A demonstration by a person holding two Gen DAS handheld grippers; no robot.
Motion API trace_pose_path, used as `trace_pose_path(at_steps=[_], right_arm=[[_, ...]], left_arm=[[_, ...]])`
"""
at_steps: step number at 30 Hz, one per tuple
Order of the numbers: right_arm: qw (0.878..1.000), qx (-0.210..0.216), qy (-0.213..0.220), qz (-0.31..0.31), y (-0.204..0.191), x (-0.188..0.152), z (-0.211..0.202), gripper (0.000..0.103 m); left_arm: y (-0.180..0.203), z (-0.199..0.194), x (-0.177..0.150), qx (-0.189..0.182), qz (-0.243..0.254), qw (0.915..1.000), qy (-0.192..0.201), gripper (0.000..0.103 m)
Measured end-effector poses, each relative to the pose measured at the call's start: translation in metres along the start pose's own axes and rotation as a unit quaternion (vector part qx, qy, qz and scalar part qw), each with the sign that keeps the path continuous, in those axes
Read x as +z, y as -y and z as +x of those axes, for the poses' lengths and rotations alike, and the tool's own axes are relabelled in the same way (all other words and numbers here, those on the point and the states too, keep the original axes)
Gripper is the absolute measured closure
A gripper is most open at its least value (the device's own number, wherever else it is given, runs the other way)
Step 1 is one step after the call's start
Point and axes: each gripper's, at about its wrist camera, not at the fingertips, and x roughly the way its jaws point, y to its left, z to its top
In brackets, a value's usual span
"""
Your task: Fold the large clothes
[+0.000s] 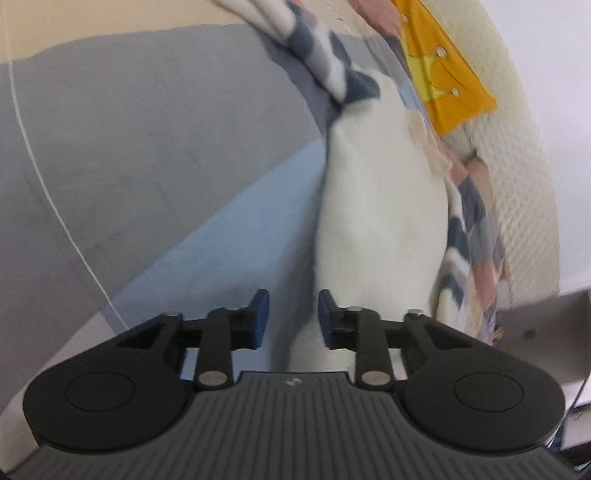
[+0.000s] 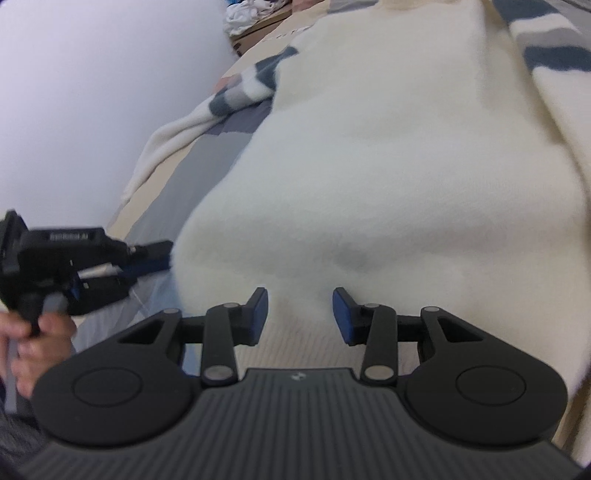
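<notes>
A large cream sweater (image 2: pixel 369 155) with blue and grey striped sleeves (image 2: pixel 243 88) lies spread on a bed. In the left wrist view its white body (image 1: pixel 380 206) runs ahead, with a striped sleeve (image 1: pixel 325 55) at the top. My left gripper (image 1: pixel 293 319) is open at the sweater's hem edge, holding nothing. It also shows in the right wrist view (image 2: pixel 151 258) at the sweater's left edge. My right gripper (image 2: pixel 300 315) is open over the ribbed hem (image 2: pixel 299 343), empty.
The bedcover has grey (image 1: pixel 147 129) and light blue (image 1: pixel 221 240) patches. A yellow cushion with a crown print (image 1: pixel 439 66) and a cream quilted headboard (image 1: pixel 517 129) stand to the right. A cardboard box with clothes (image 2: pixel 255 18) lies far off.
</notes>
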Motion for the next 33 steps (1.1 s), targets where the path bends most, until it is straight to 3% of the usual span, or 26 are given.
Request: trace_pose_path(at_steps=[1, 5, 10, 16, 19, 20, 21, 23, 28, 31, 33], right_arm=[[1.000, -0.001, 0.001, 0.002, 0.001, 0.000, -0.001, 0.061], [1.000, -0.006, 0.007, 0.008, 0.004, -0.001, -0.004, 0.061], [1.000, -0.006, 0.011, 0.022, 0.010, -0.004, -0.011, 0.061], [1.000, -0.009, 0.011, 0.020, 0.011, -0.005, -0.013, 0.061], [1.000, -0.013, 0.013, 0.016, 0.011, -0.006, -0.014, 0.061], [1.000, -0.014, 0.014, 0.014, 0.010, -0.006, -0.016, 0.061], [1.000, -0.015, 0.015, 0.013, 0.009, -0.007, -0.017, 0.061], [1.000, -0.011, 0.016, 0.014, 0.008, -0.007, -0.019, 0.059], [1.000, 0.003, 0.016, 0.025, 0.006, -0.006, -0.022, 0.059], [0.999, 0.021, 0.011, 0.024, 0.003, -0.011, -0.022, 0.059], [0.999, 0.033, -0.009, 0.029, 0.000, -0.014, -0.014, 0.059]], left_arm=[[0.003, -0.001, -0.003, -0.004, 0.006, 1.0000, -0.001, 0.069], [0.007, -0.006, -0.014, -0.020, 0.018, 0.9996, -0.006, 0.051], [0.029, -0.001, -0.035, -0.017, 0.080, 0.9966, -0.013, 0.051], [0.043, 0.040, -0.054, 0.084, 0.144, 0.9830, -0.077, 0.051], [0.047, 0.042, -0.056, 0.090, 0.156, 0.9808, -0.075, 0.051], [0.045, 0.041, -0.056, 0.086, 0.150, 0.9819, -0.076, 0.054], [0.044, 0.041, -0.056, 0.082, 0.146, 0.9829, -0.076, 0.074], [0.043, 0.039, -0.055, 0.060, 0.141, 0.9842, -0.090, 0.095], [0.043, 0.009, -0.035, 0.027, 0.127, 0.9874, -0.091, 0.097], [0.047, -0.010, -0.027, 0.053, 0.140, 0.9855, -0.080, 0.097], [0.050, -0.003, -0.028, 0.090, 0.150, 0.9799, -0.096, 0.097]])
